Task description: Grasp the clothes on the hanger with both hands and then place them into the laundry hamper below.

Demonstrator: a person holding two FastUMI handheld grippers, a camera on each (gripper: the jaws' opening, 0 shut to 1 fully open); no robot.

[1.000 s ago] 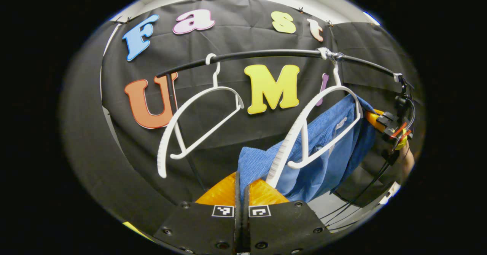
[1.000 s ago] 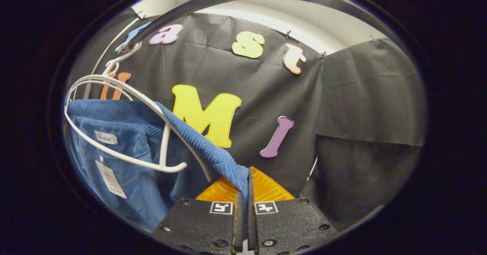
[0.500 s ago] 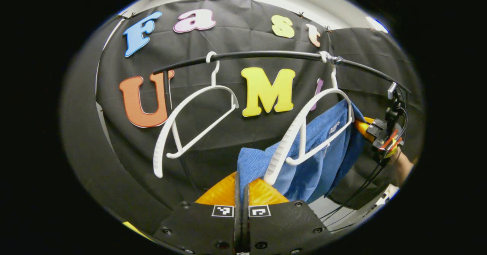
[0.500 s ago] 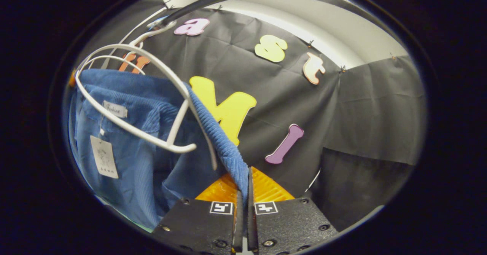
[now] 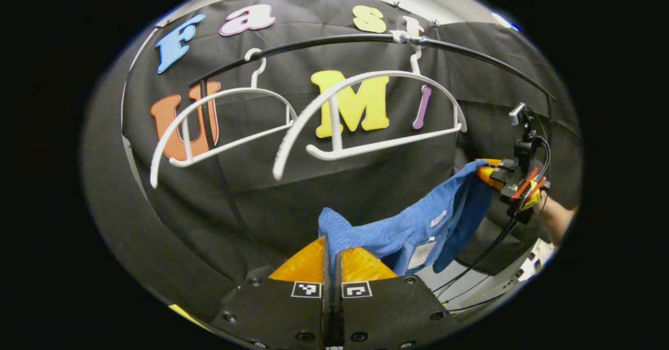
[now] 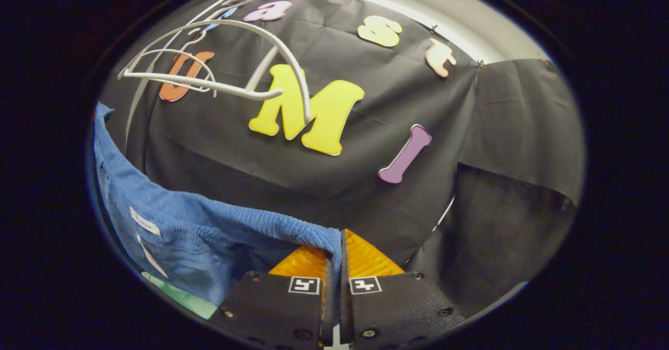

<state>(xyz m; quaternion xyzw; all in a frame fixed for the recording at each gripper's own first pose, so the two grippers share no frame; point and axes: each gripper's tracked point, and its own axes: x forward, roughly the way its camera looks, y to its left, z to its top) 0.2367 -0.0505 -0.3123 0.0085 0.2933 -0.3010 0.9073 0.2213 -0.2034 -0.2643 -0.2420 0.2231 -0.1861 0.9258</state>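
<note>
Blue ribbed clothes [image 5: 413, 227], off the hangers, stretched in the air between the two grippers and sagging in the middle, below and in front of the rail. White tags [image 5: 420, 253] showing on the inner side of the cloth; same cloth in the right gripper view [image 6: 198, 230], running from the lower middle out to the left edge, with a white label [image 6: 145, 221] sewn near the collar. Black rail [image 5: 334, 41] arching across the upper part of the booth, in front of the black wall. Two white hangers on it, both bare: nearer hanger [image 5: 366, 115] level, tied to the rail with a white wrap; farther hanger [image 5: 219, 120] to its left, also level. Same pair in the upper left of the right gripper view [image 6: 225, 57], well above the cloth. Left gripper [image 5: 332, 251] closed on one corner of the clothes, cloth pinched between both fingers. Right gripper [image 6: 335, 253] likewise clamped on the other corner; also seen far right in the left gripper view [image 5: 488, 170], with a hand [image 5: 554, 217] behind it and black cables [image 5: 486, 266] trailing down.
</note>
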